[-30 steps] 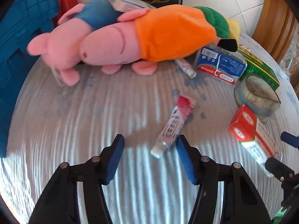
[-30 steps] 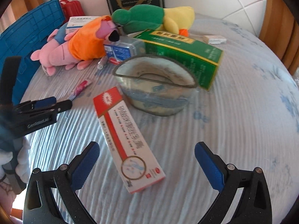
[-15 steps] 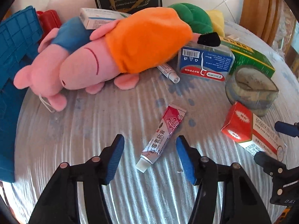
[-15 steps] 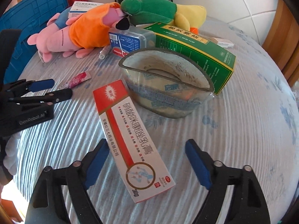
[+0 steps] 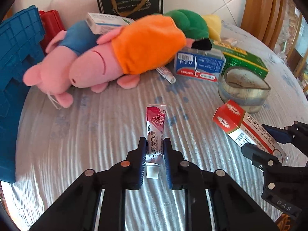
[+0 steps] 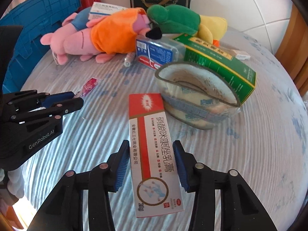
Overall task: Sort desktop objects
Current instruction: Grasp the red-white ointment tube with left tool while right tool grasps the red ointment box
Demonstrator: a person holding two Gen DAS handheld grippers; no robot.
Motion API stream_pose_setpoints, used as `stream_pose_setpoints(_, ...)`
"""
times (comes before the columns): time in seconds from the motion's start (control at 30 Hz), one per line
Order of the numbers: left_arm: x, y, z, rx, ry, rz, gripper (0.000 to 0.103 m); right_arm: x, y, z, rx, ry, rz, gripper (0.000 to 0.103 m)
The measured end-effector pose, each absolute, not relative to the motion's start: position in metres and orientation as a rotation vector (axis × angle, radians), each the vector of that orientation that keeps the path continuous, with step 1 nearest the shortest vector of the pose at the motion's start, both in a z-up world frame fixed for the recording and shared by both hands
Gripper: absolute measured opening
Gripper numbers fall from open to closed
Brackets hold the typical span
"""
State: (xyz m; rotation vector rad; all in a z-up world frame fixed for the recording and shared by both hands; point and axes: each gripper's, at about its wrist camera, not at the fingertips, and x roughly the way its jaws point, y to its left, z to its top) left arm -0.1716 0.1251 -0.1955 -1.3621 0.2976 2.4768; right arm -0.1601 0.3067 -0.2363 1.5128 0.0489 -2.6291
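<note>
My left gripper (image 5: 153, 144) is shut on a small red and silver ointment tube (image 5: 155, 132) that lies on the striped cloth, cap toward me. The tube's red end shows in the right wrist view (image 6: 89, 85) past the left gripper (image 6: 76, 99). My right gripper (image 6: 151, 154) is shut on a long red and white ointment box (image 6: 154, 146), its pads against both long sides. The box also shows in the left wrist view (image 5: 242, 129), with the right gripper (image 5: 269, 136) at its near end.
A pink plush pig in orange (image 5: 123, 57) and a green and yellow plush duck (image 6: 179, 21) lie at the back. A blue floss box (image 5: 199, 65), a green carton (image 6: 219, 65), a heart-shaped tin (image 6: 198, 94), a second tube (image 5: 166, 75), a blue crate (image 5: 17, 61) and a dark gift bag (image 5: 132, 4) surround them.
Both grippers moved forward and closed: the left onto the ointment tube, the right onto the red and white box.
</note>
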Motion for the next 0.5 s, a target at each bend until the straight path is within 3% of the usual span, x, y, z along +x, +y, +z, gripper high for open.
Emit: stream_pose_setpoints(0.5,-0.175,0.090,-0.079,-1.042,0.221,2.669,0.018,-0.162,0.274,-0.132,1.156,0.055,-2.802,0.041)
